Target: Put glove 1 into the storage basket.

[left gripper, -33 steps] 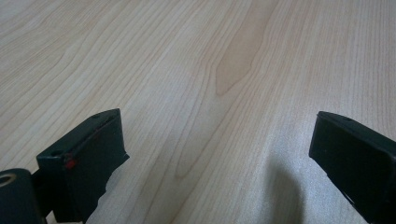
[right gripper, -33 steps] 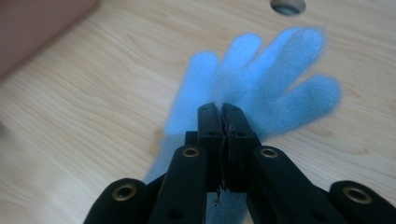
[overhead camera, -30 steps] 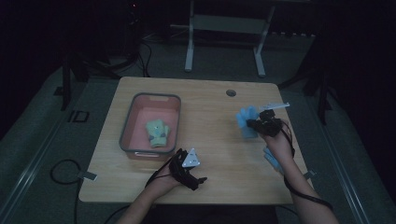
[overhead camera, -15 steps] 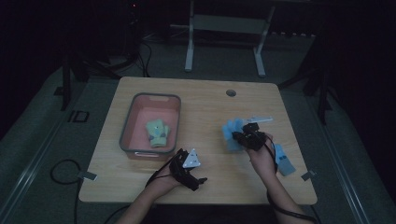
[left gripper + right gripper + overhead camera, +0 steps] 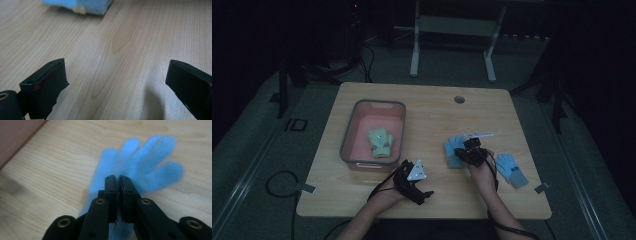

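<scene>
A light blue glove [image 5: 453, 151] [image 5: 150, 162] lies spread on the wooden table [image 5: 427, 110]. My right gripper [image 5: 465, 152] [image 5: 117, 178] is down on it, tips at its palm. The jaws have just been opening a little, leaving a thin slit, and still pinch the fabric. A second blue glove [image 5: 512, 170] lies to the right of that hand. A yellow-green glove [image 5: 381, 142] rests in the red bin [image 5: 362, 107]. My left gripper [image 5: 418, 183] [image 5: 115, 85] sits low over bare wood near the front edge, jaws wide apart and empty, with the blue glove's edge [image 5: 80, 5] ahead of it.
The bin [image 5: 15, 135] stands at the table's left. A round cable hole [image 5: 459, 99] is near the far edge. A thin white strip [image 5: 482, 134] lies just beyond the right gripper. A metal stand [image 5: 452, 30] and cables are on the floor behind.
My right gripper has come down and toward the table's middle and front with the blue glove, which now lies flat on the wood. The left gripper has stayed where it was.
</scene>
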Demonstrator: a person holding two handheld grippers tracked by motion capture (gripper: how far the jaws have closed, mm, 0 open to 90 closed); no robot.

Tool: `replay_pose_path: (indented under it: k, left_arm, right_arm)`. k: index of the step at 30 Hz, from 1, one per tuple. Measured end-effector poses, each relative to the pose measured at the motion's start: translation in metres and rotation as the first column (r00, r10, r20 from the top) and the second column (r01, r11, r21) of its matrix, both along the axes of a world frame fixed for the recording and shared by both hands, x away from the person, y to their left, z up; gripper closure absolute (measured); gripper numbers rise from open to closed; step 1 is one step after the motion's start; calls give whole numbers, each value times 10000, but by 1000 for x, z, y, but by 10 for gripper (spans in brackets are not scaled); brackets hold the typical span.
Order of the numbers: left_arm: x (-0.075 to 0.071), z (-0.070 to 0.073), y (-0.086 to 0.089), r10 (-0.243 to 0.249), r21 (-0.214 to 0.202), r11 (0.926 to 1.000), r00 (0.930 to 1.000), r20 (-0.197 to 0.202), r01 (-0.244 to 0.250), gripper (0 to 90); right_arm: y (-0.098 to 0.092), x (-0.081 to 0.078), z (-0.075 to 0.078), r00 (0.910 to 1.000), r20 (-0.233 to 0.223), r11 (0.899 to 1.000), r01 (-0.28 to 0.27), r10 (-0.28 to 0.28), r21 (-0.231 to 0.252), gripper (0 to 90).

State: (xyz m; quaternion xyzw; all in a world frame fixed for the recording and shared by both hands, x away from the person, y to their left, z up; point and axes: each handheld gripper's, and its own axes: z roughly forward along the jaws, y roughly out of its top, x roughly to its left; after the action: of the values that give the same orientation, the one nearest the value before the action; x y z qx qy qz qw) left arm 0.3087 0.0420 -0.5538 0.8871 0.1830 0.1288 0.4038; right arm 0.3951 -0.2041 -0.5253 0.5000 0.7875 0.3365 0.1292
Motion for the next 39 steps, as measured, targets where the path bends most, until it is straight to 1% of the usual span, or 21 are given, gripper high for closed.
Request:
replay_pose_path:
  k: [2,4,8,9,10,12,14,16,18,21,22,24,25,28,31,32,33,34,37,38,39]
  left_arm:
    - [0,0,0,-4,8,10000,10000,9,4,36]
    - [0,0,0,-19,29,10000,10000,20,19,35]
    - [0,0,0,-10,50,10000,10000,34,10,36]
    - [0,0,0,-11,56,10000,10000,46,11,36]
    - [0,0,0,-9,48,10000,10000,45,9,35]
    - [0,-1,0,-28,46,10000,10000,47,27,36]
    - [-1,-1,0,-41,57,10000,10000,73,41,35]
    - [-1,-1,0,-68,78,9999,10000,68,67,35]
    - [0,-1,0,-57,67,10000,10000,71,57,35]
    - [0,-1,0,-53,84,10000,9999,96,52,36]
    - [0,-1,0,-62,102,9999,9999,96,61,35]
    - [0,-1,-1,-65,95,9999,9999,97,64,36]
    - [0,-1,-1,-63,123,9999,9999,99,61,36]
    - [0,-1,-1,-48,108,9999,10000,70,47,35]
    - [-1,-1,-1,-48,130,9999,10000,79,47,36]
    - [-1,-1,-1,-48,130,9999,10000,79,47,35]
    - [-1,-1,-1,-61,167,9998,9999,94,59,35]
    - [-1,-1,-1,-56,170,9998,9999,98,54,35]
    - [-1,-1,-2,-67,227,9997,9999,131,64,35]
    - [-1,-1,-2,-67,227,9997,9999,131,64,35]
    - [-1,-1,-2,-70,234,9997,9998,162,66,35]
  right_arm:
    - [0,3,-7,9998,-217,9999,-27,23,-154,784]
    - [-1,4,-14,9992,-386,9997,-41,33,-226,787]
    - [-2,3,-15,9993,-361,9999,-48,43,-137,741]
    - [-2,3,-14,9993,-362,9999,-68,63,-140,701]
    - [-2,2,-10,9994,-300,9998,-167,165,-69,636]
    - [-3,1,-4,9995,-144,9995,-297,296,-74,620]
    - [-6,-1,3,9981,69,9981,-612,612,-22,594]
    - [-11,-2,10,9941,298,9946,-1039,1040,-22,567]
    - [-16,-4,15,9914,391,9922,-1248,1249,-62,552]
    - [-28,-5,23,9834,612,9853,-1703,1708,-139,539]
    - [-33,-5,25,9788,745,9816,-1909,1909,-67,538]
    - [-44,-7,30,9710,885,9750,-2206,2222,-274,544]
    - [-48,-7,31,9696,927,9740,-2252,2267,-267,547]
    - [-66,-8,34,9632,1092,9688,-2399,2456,-625,556]
    - [-86,-9,34,9608,1185,9673,-2434,2506,-718,570]
    - [-86,-9,34,9608,1185,9673,-2434,2506,-718,570]
    - [-92,-10,34,9604,1259,9675,-2402,2488,-792,578]
    - [-108,-11,34,9623,1189,9682,-2361,2448,-828,584]
    - [-128,-13,33,9630,1101,9664,-2349,2460,-1045,595]
    - [-128,-13,33,9630,1101,9664,-2349,2460,-1045,595]
    - [-135,-14,32,9625,1095,9652,-2360,2481,-1122,595]
